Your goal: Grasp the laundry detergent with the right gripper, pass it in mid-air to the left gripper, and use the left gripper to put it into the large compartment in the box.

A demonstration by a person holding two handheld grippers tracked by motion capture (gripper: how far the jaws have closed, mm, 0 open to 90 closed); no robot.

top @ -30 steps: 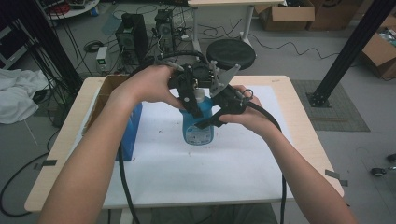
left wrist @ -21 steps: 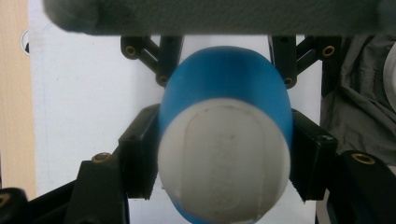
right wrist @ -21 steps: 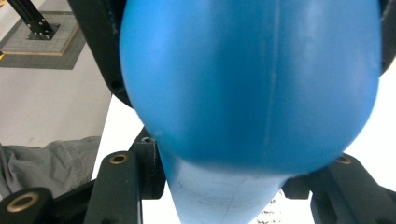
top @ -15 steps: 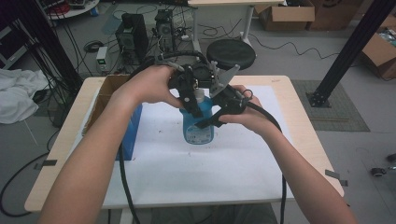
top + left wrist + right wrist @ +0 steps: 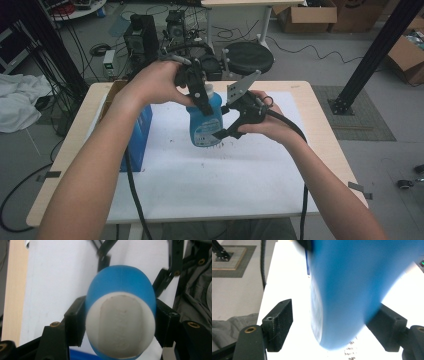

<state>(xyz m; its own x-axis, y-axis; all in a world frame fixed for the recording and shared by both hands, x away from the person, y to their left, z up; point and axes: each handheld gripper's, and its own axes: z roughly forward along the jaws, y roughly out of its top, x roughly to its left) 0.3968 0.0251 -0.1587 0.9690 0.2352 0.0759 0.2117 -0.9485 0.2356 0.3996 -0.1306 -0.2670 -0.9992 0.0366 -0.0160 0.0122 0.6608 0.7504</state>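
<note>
A: Item one?
B: Blue bottle (image 5: 205, 120), centre of the high view, over the white sheet (image 5: 220, 175) on the table (image 5: 320, 100). White cap (image 5: 120, 325) faces my left gripper view.
A: Holders?
B: My left gripper (image 5: 200, 97), jaws clamped on the bottle just under the cap. My right gripper (image 5: 225, 131), lower right of the bottle; one jaw touches its side, the other stands off, so jaws apart.
A: Handling advice?
B: I judge: keep the upper clamp firm and the bottle upright before closing lower.
A: Surroundings?
B: Blue box (image 5: 140, 135) at centre left of the high view.
A: Unclear?
B: Label text blurred; whether the bottle's base rests on the sheet, I cannot tell.
</note>
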